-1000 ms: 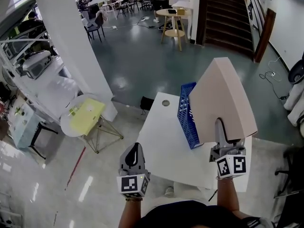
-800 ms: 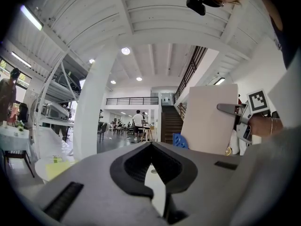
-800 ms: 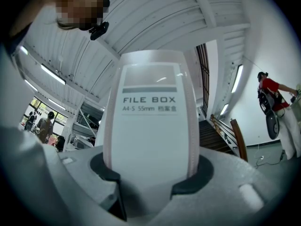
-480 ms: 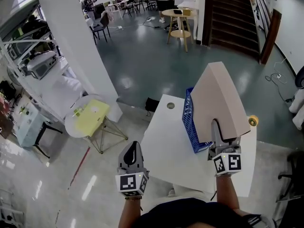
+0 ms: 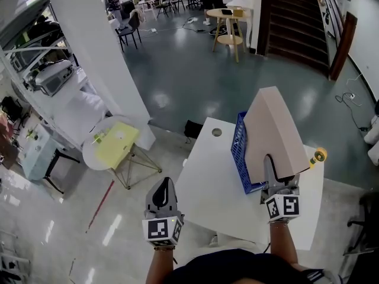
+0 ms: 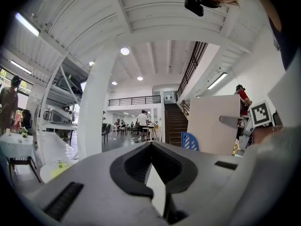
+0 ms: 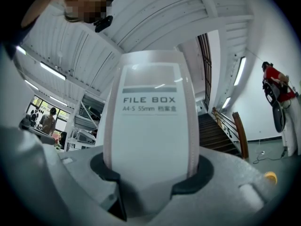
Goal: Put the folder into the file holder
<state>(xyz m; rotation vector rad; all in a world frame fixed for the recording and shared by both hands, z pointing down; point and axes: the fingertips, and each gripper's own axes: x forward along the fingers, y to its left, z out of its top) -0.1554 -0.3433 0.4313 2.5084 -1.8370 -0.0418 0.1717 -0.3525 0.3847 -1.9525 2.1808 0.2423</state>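
Head view first: the right gripper [image 5: 270,171] sits at about 4 o'clock in the frame and it's clamped on the near end of the folder [image 5: 274,129], a chunky pale pinkish box file held up on edge. The blue file holder [image 5: 239,151] is at the folder's 9 o'clock, standing on the white table [image 5: 210,188], and the folder covers part of its right side. Can't tell from here if the 2 are touching. A small yellow round thing [image 5: 320,154] lies on the table at the folder's 3 o'clock. The left gripper [image 5: 164,187] hangs at 6 o'clock, off the table's left edge and over the floor, holding nothing. Out at 9 o'clock there's a little round table with a yellow sheet [image 5: 111,144], well apart from everything else.

Left gripper view: the left gripper [image 6: 151,146] has its 2 jaws pressed together, with nothing between them. The folder [image 6: 214,124] shows at 3 o'clock with the file holder [image 6: 189,141] peeking out at its lower left corner.

Right gripper view: the right gripper [image 7: 150,172] has its jaws spread wide but squeezing both sides of the folder [image 7: 150,126], spine facing the camera, label reading "FILE BOX". It fills the middle and runs up toward 12 o'clock.
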